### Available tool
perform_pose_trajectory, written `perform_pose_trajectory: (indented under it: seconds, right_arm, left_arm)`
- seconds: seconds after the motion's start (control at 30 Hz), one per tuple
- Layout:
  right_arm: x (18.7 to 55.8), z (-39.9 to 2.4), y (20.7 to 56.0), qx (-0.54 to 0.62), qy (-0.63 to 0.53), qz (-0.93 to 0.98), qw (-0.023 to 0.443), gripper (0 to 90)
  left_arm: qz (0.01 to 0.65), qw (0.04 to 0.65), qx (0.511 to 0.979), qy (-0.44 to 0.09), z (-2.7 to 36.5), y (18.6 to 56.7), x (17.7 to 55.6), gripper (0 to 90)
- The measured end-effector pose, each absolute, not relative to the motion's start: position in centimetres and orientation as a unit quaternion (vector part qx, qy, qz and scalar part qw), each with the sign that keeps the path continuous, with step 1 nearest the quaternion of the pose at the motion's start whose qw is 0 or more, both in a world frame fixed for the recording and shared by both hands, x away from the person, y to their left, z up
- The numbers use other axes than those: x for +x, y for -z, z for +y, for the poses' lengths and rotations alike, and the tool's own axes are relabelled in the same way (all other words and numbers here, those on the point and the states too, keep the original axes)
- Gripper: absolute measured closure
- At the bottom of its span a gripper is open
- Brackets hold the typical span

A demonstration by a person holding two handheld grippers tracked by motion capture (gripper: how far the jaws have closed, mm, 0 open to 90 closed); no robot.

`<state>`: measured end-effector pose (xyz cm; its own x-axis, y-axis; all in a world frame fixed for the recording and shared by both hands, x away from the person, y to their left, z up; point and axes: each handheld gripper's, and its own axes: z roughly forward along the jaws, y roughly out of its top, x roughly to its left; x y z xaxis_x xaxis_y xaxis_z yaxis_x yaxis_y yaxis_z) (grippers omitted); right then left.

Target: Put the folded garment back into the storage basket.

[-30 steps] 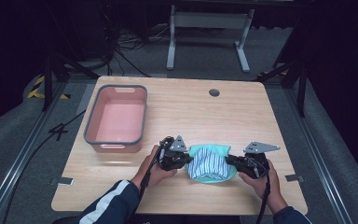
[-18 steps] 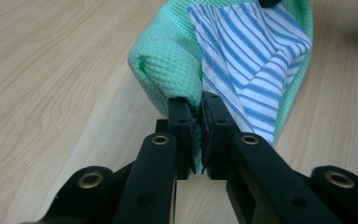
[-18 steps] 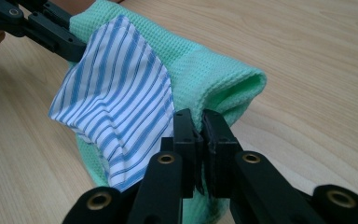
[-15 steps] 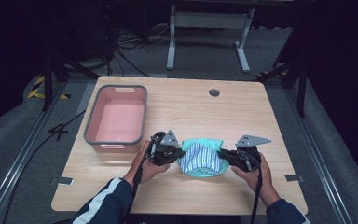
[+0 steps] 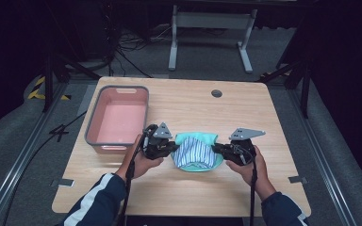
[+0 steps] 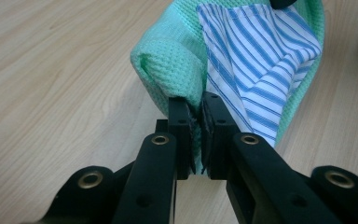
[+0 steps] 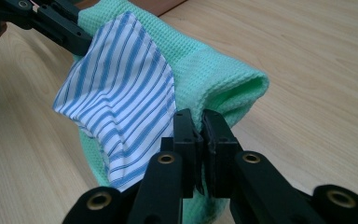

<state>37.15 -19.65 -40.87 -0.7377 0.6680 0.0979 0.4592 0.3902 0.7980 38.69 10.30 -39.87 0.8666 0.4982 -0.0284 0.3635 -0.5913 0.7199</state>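
Mid-fold at the worktop [image 5: 264, 117]: I hold a green waffle cloth [image 5: 206, 140] with a blue-striped lining [image 5: 195, 153] between my two tools, one at each side of the bundle. My left tool [image 5: 171, 147] has its jaws pressed together on the cloth's left edge, pinching green weave and striped fabric in one bite; the left gripper view shows that bite [image 6: 196, 119] with the stripes [image 6: 261, 70] rising beyond it. My right tool [image 5: 215, 149] does the same at the opposite edge, jaws closed on a doubled green hem [image 7: 198, 128] with the striped panel [image 7: 121, 102] fanning away to its left.

The cloth sits near the front middle of the worktop, just right of the pink bin [image 5: 119, 120] and apart from it. Its top edge appears already turned over on itself, so I judge the first fold done. The lower half hangs in a rounded pouch between my tools, stripes facing up, and seems lifted a little off the wood, though the high view is too small to be sure.

What is left, as I read it: draw the two held edges taut, lay the pouch flat, and bring the sides together for a neater packet. The bin stands empty, so if the cloth is bound for it, that move has not yet begun. Both grips look secure enough to carry it.
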Motion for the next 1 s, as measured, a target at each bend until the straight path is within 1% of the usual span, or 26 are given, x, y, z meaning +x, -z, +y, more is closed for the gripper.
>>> perform_pose_trajectory:
  seconds: [0.7,1.0]
  right_arm:
    - [39.1,-16.4,37.0,0.316,-0.446,0.827,0.132,85.1]
    - [40.1,-14.0,35.1,0.301,-0.448,0.831,0.133,85.1]
  left_arm:
    - [0.258,0.380,0.879,-0.125,13.6,35.8,39.7,83.7]
    - [0.274,0.382,0.872,-0.138,15.8,34.3,40.0,83.7]
